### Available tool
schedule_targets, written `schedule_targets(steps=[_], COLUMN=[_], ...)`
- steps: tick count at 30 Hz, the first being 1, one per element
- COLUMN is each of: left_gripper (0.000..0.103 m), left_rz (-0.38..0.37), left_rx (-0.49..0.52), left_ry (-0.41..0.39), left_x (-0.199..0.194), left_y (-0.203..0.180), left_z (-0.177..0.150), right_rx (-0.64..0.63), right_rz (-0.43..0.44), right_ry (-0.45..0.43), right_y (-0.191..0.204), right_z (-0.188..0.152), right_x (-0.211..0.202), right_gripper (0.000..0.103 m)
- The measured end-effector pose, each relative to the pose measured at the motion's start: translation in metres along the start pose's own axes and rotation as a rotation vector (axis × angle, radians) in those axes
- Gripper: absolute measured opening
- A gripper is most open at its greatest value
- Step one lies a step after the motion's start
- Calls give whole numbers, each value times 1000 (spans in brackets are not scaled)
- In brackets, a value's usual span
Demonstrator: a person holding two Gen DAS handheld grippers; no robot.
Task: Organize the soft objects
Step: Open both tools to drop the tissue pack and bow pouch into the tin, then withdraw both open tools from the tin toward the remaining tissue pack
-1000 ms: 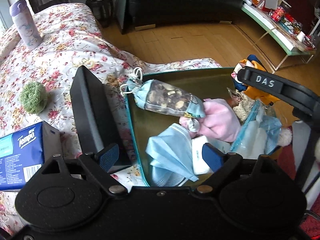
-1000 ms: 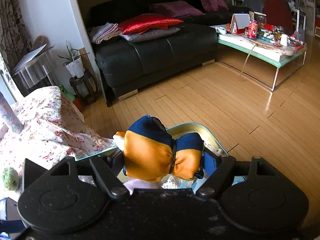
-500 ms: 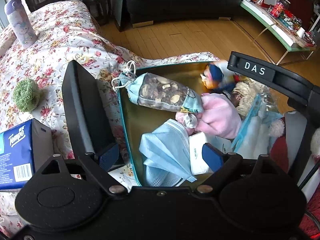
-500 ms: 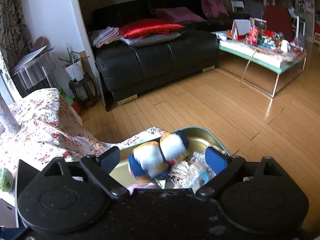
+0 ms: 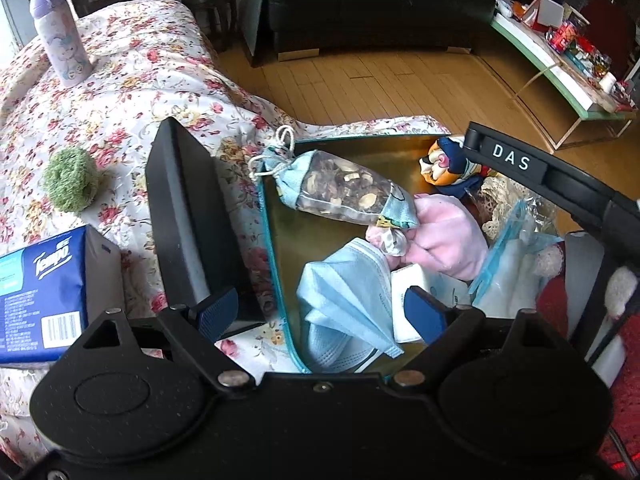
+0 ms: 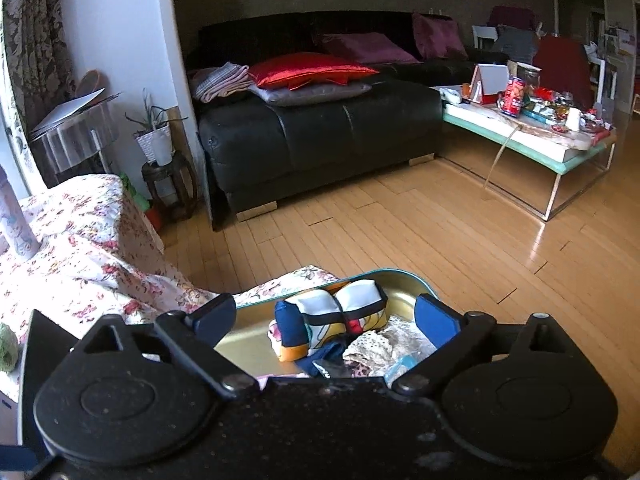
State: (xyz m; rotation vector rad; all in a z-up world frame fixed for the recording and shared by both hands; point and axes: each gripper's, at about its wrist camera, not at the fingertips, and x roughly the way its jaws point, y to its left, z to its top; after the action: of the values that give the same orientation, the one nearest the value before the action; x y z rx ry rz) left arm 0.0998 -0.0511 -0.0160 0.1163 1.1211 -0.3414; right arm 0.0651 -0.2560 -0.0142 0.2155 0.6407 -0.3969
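A teal-rimmed tin [image 5: 280,240] lies on the floral bedspread and holds soft things. Among them are a drawstring pouch of dried pieces [image 5: 344,192], a pink cloth [image 5: 448,240], a blue face mask [image 5: 344,304] and lace [image 6: 376,344]. A rolled orange, blue and white plush [image 6: 332,320] rests in the tin's far corner [image 5: 444,164]. My right gripper [image 6: 325,317] hangs above the plush. Its jaws are opening and touch nothing. My left gripper [image 5: 320,312] stands open over the tin's near edge and the mask. A green knit scrunchie [image 5: 70,180] lies on the bedspread.
A black lid [image 5: 180,216] leans beside the tin's left edge. A blue tissue pack [image 5: 40,292] and a lilac bottle [image 5: 60,36] sit on the bedspread. Beyond are wooden floor, a black sofa [image 6: 320,136] and a cluttered low table [image 6: 532,136].
My right gripper let go of the plush, which dropped into the tin's far corner, and its jaws spread wider. The left gripper barely moved.
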Motion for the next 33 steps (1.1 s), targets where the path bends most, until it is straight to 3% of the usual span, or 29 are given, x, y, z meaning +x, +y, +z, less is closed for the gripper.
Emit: schedule_targets(steps=[16,33], left_gripper=[88,92], left_rz=[87,413], left_rx=[-111,-380], left_ry=[-80,-156], left_x=[-45,-87], left_y=[58,221], left_z=[-23,-41], right_rx=[-125,-224], right_rz=[-46,-37], right_ry=[-43,-83], right_y=[25,38], right_z=[-11,-21], right_x=[-5,-23], right_gripper=[97,99])
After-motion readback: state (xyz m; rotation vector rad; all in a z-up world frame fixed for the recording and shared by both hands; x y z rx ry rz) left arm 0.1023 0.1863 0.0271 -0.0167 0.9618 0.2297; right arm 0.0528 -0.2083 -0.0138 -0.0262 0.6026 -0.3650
